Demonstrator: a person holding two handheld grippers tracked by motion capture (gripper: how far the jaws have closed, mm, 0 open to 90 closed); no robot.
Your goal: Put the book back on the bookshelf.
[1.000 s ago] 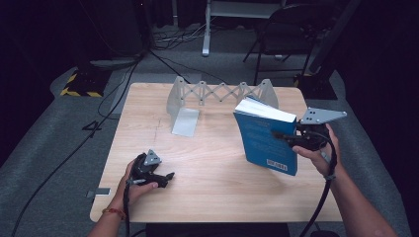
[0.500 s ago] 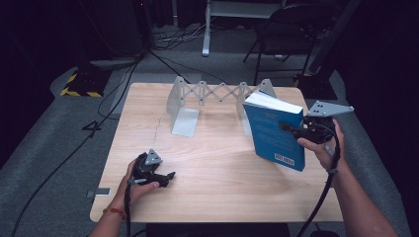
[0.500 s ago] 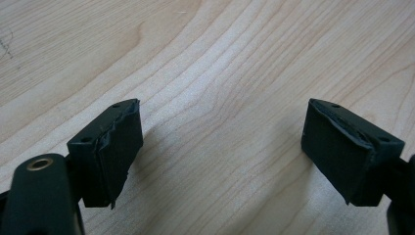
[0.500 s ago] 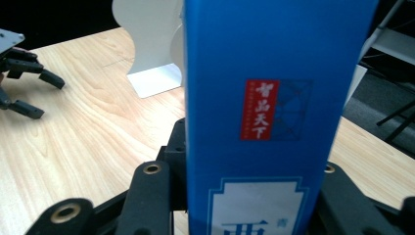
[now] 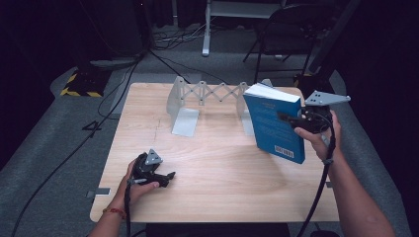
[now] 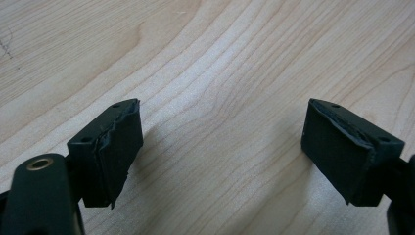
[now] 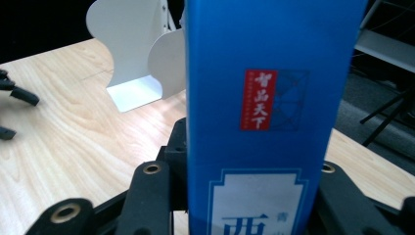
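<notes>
Holding a blue book (image 5: 274, 123) above the right part of the wooden table (image 5: 222, 192), the right gripper (image 5: 291, 118) has its jaws clamped on the book's spine side, one jaw on each cover. In the high view the book is lifted off the table and tilted, with its white page edge turned up and toward the far side, and its back cover with a barcode facing the person. It is just in front of the right end plate of a white expanding book rack (image 5: 207, 96), which stands at the far edge of the table; I cannot tell if the book touches that plate. In the right gripper view the blue spine (image 7: 274, 98) stands upright between the two black jaws and carries a red label with white characters, and the white plates of the rack (image 7: 132, 49) are seen behind it on the left. The left gripper (image 5: 165, 177) rests low over the near left part of the table, well apart from the book. In the left gripper view its jaws stand wide apart with bare wood (image 6: 220, 98) between them and nothing gripped.
</notes>
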